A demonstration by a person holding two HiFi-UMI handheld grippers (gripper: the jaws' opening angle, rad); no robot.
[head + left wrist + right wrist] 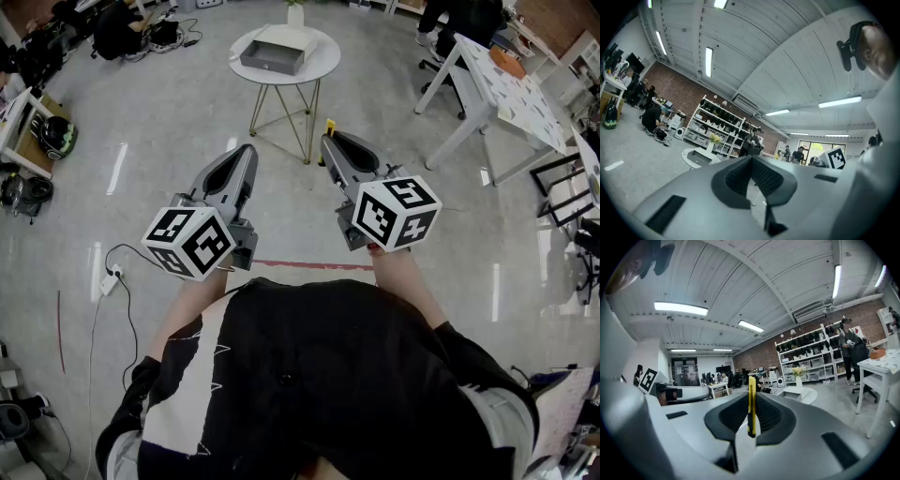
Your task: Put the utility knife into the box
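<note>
The right gripper [328, 142] clamps the knife [751, 404] upright. The box [277, 52] sits at 11 o'clock, well apart; left gripper [248, 152] closed, empty

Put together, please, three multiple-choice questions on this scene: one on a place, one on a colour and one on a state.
1. Where does the box stand?
A. on the floor
B. on the round white table
C. on a shelf

2. What colour is the utility knife?
A. yellow
B. red
C. blue

3. In what state is the right gripper?
A. open and empty
B. shut on the utility knife
C. shut on the box

Answers:
1 B: the head view shows the box resting on the tabletop.
2 A: its yellow body stands up between the jaws in the right gripper view.
3 B: the jaws press on the knife from both sides.
</note>
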